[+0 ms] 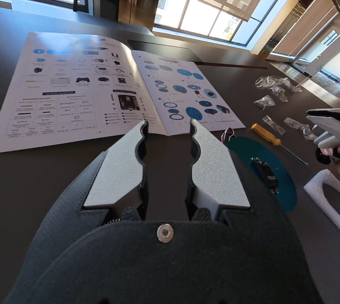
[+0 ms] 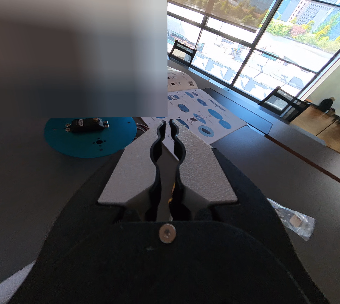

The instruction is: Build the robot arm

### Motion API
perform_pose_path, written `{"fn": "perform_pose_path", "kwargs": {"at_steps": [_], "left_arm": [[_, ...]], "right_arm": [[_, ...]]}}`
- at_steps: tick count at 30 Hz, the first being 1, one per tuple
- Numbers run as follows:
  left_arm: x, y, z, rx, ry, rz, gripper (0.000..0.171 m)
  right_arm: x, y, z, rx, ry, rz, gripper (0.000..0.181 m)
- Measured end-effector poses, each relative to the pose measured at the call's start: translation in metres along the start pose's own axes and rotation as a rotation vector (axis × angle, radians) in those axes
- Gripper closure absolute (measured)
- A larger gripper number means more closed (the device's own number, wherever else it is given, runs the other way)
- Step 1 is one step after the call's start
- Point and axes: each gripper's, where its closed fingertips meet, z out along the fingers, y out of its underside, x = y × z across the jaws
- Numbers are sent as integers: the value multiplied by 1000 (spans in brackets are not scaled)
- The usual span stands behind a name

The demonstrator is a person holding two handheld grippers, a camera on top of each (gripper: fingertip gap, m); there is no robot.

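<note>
Servo [image 2: 86, 125], black, lying on a teal round plate [image 2: 82, 144] with screw heads showing at both of its ends; several holes in the plate remain unfilled. The plate rests flat on the dark table [image 1: 55, 184], and a bundle of thin wires [image 1: 228, 134] emerges at its far edge. The left gripper [image 1: 169, 124] hovers just beside the plate, to its left, with jaws wide apart and nothing between them. The right gripper [image 2: 167, 123] sits on the plate's other side, its jaws drawn almost together with only a narrow slit and nothing held; a patch of yellow shows through the slit.

A yellow-handled screwdriver [image 1: 265, 136] lies loose on the table near the plate, ungripped. Beyond it are crumpled clear plastic bags [image 1: 276, 85], some apparently with small parts in them, and a piece of white foam [image 1: 322, 190] at the near right. An open illustrated booklet [image 1: 73, 83] lies flat ahead of the left gripper.
</note>
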Motion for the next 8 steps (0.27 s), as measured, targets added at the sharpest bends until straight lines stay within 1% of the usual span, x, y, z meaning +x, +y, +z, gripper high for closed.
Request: {"fn": "perform_pose_path", "kwargs": {"at_steps": [4,8], "left_arm": [[4,9,7,-34,11,8,126],[5,16,13,-61,8,35,126]], "right_arm": [[1,-3,-2,7,18,-49,176],[0,-4,-2,20,2,-14,176]]}}
